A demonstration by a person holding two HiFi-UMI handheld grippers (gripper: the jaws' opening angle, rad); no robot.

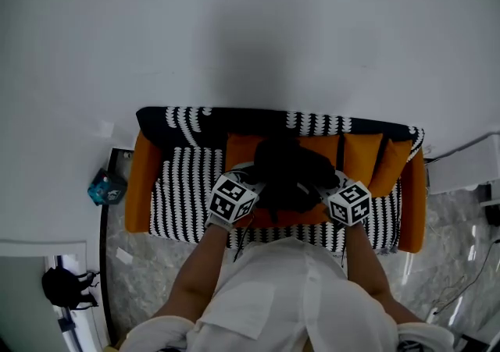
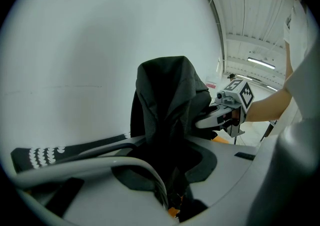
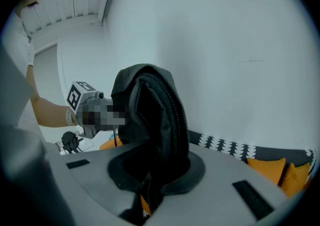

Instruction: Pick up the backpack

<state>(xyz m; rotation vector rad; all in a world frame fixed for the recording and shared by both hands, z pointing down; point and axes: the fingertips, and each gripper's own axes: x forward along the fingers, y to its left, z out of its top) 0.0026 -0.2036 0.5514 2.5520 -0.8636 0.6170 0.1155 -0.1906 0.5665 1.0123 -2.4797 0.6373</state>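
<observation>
Head view: I am clamping my left gripper (image 1: 256,189), jaws nearly together, on the left side of the backpack (image 1: 287,173), which is hanging over the striped sofa (image 1: 183,194); my right gripper (image 1: 331,189) is pinching its right side, jaws almost closed.

left hand-held gripper (image 2: 172,187) clamping backpack (image 2: 167,99), white wall (image 2: 100,44)

Living-room style set, looks staged inside a bigger hall.
Sofa (image 1: 187,194) with black-and-white patterned cover and orange cushions (image 1: 363,157) against a bare white wall (image 1: 250,30); grey marble-look floor (image 1: 148,264); loose cables (image 1: 469,284) at right; high panelled ceiling with strip light (image 2: 261,62).
</observation>
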